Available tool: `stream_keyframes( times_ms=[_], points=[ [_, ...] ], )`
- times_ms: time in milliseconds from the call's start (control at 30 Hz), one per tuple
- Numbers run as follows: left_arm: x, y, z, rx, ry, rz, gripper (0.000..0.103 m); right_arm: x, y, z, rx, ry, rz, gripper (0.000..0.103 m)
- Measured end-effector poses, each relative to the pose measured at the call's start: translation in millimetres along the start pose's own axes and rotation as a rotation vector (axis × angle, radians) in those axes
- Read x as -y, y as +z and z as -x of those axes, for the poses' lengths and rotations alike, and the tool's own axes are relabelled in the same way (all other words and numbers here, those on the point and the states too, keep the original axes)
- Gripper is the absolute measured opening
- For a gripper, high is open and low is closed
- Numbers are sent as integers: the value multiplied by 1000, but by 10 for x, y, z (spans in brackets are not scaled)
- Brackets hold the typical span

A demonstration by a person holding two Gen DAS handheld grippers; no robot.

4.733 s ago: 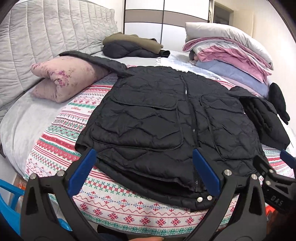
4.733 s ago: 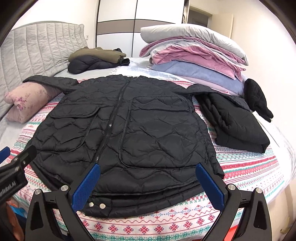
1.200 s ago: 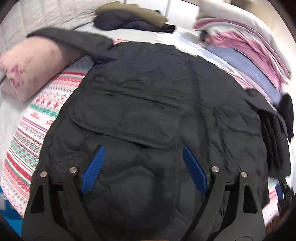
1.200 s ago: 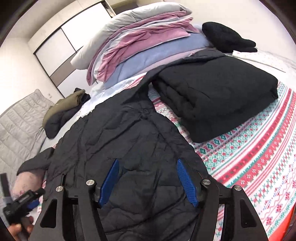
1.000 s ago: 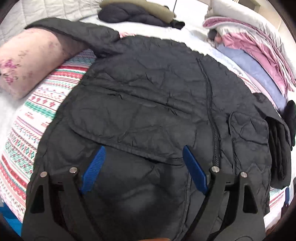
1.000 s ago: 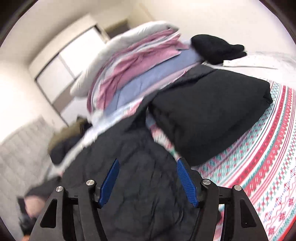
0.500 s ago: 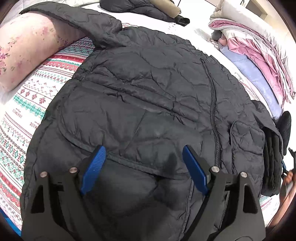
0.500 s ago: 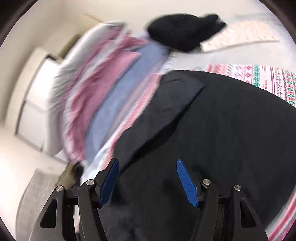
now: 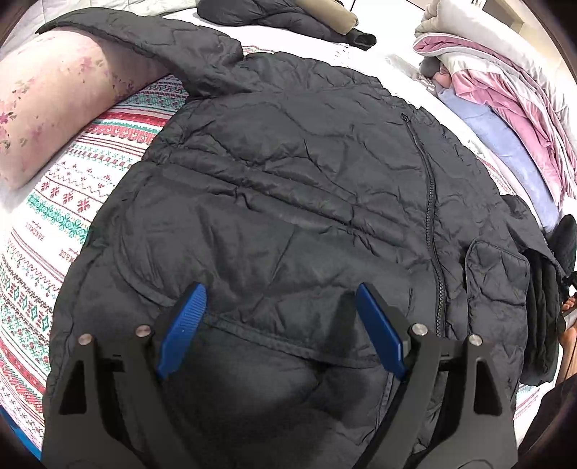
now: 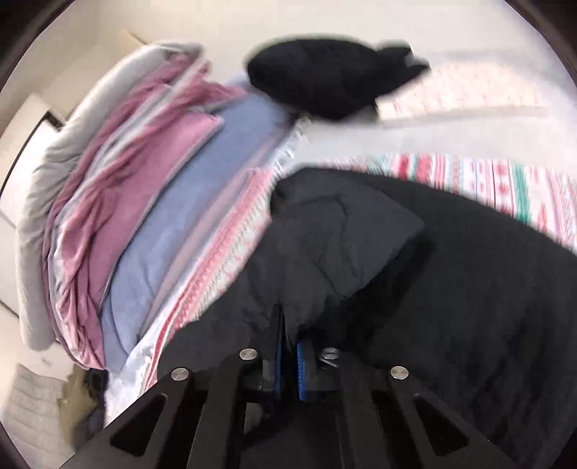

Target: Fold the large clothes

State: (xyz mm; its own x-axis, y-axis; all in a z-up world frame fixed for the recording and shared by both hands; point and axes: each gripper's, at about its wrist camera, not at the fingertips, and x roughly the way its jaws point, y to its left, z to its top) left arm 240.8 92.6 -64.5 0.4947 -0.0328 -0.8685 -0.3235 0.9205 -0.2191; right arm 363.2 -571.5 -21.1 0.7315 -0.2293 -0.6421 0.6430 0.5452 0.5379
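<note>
A black quilted jacket (image 9: 295,202) lies spread front-up on the patterned bedspread, zipper closed. Its left sleeve (image 9: 151,47) drapes over a pink pillow. My left gripper (image 9: 277,310) is open and hovers just above the jacket's left pocket area. In the blurred right wrist view my right gripper (image 10: 288,324) is shut on the jacket's right sleeve (image 10: 342,234), which lies over a folded black garment (image 10: 468,288).
A pink floral pillow (image 9: 54,115) lies left. A stack of folded grey, pink and blue bedding (image 10: 119,202) stands at the right. A black knit item (image 10: 324,75) lies beyond it. Dark and olive garments (image 9: 288,14) lie at the far end.
My right gripper swung right over the folded black garment and closed on the jacket sleeve. My left gripper moved forward over the jacket and stayed open.
</note>
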Motion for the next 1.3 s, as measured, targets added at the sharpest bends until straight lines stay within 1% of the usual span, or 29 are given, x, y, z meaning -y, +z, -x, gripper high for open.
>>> stream_keyframes(
  times_ms=[67,167,267,367,467,533,600,633,667,700,767,800,833,900,933,967,1000,1033,1067,1100,1133,1200,1233,1267,1300],
  points=[
    [-10,12,2,1,-7,5,85,-164,-19,141,52,14,46,4],
    [-51,40,36,10,-17,18,85,-481,-13,371,90,83,110,4],
    [-119,81,89,29,-17,34,85,-875,-68,654,117,168,186,4],
    [-225,138,162,56,-14,67,85,-1358,-213,942,132,281,277,4],
    [-322,178,204,65,-22,103,85,-1897,-538,1235,117,405,397,4],
    [-378,193,213,62,-38,123,85,-2263,-864,1398,107,464,501,4],
    [-414,205,212,58,-48,137,85,-2653,-1282,1512,82,519,614,4],
    [-427,209,211,57,-50,142,85,-2805,-1463,1531,65,537,657,4],
    [-447,216,209,55,-54,148,85,-2990,-1747,1538,37,554,714,4],
    [-458,219,208,53,-58,152,85,-3106,-1950,1529,18,564,752,4],
    [-485,234,205,49,-68,162,85,-3361,-2502,1446,-17,561,865,4],
    [-500,240,202,47,-74,167,85,-3428,-2714,1385,-27,548,909,4],
    [-522,250,193,40,-87,174,85,-3505,-3016,1284,-40,518,976,5],
    [-589,271,169,22,-122,203,85,-3552,-3596,1047,-48,417,1156,5],
    [-636,280,156,14,-131,224,85,-3530,-3954,873,-51,341,1275,6],
    [-655,282,151,10,-133,232,85,-3460,-4266,686,-89,271,1372,8],
    [-677,286,145,4,-134,236,85,-3393,-4464,539,-139,227,1430,10],
    [-691,290,145,3,-138,235,85,-3303,-4669,365,-217,189,1484,12],
    [-700,297,147,2,-143,232,85,-3231,-4762,276,-254,173,1510,18],
    [-710,307,153,4,-149,232,85,-3155,-4826,245,-244,168,1539,22],
    [-719,313,157,6,-152,235,85,-3111,-4823,268,-210,170,1556,26],
    [-734,323,144,4,-157,245,85,-3136,-4769,275,-207,139,1554,54],
    [-747,325,135,1,-161,248,85,-3152,-4725,280,-222,126,1550,58],
    [-746,323,121,-7,-167,252,85,-3156,-4690,293,-246,139,1542,62],
    [-745,322,116,-9,-171,251,85,-3164,-4627,340,-287,178,1517,63]
  ],
)
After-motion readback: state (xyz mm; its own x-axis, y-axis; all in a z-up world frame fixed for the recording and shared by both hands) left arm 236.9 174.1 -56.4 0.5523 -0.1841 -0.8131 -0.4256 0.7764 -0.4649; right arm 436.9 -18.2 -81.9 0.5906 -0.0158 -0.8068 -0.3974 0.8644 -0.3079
